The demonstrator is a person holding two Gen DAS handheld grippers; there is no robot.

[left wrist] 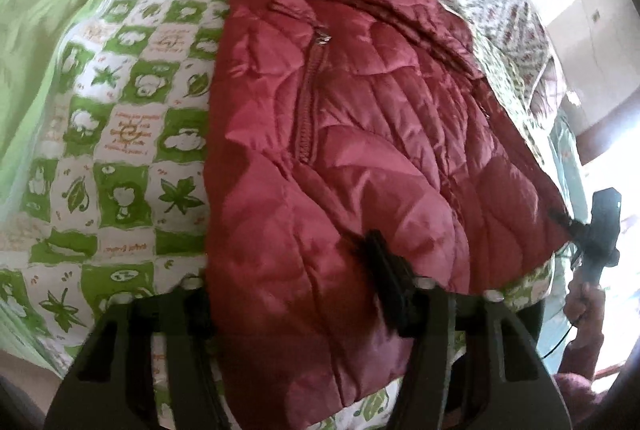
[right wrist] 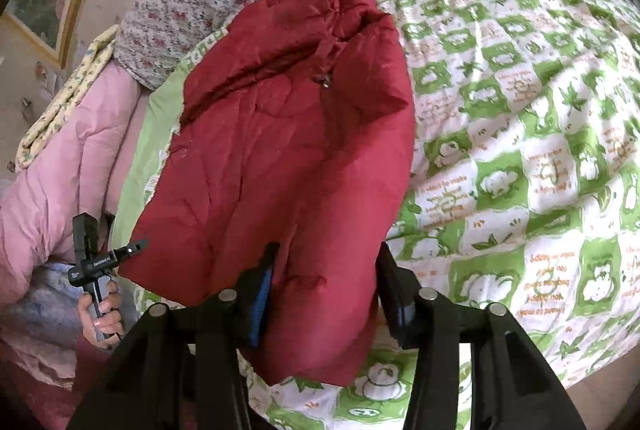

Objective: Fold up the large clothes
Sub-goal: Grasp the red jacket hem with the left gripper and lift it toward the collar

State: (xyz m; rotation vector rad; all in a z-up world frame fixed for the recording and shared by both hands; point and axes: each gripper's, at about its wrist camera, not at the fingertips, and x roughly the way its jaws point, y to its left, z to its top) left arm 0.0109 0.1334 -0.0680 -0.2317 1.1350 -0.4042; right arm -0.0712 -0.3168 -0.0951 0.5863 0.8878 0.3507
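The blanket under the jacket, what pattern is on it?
Green and white checks with leaves and little animals on the blanket, clearest in the right wrist view.

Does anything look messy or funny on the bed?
Yes, a little. The red jacket lies on the checked quilt, but its top is untidy. Above the zip pull the front flap folds back, and the collar is scrunched. Nothing looks torn or spilled.
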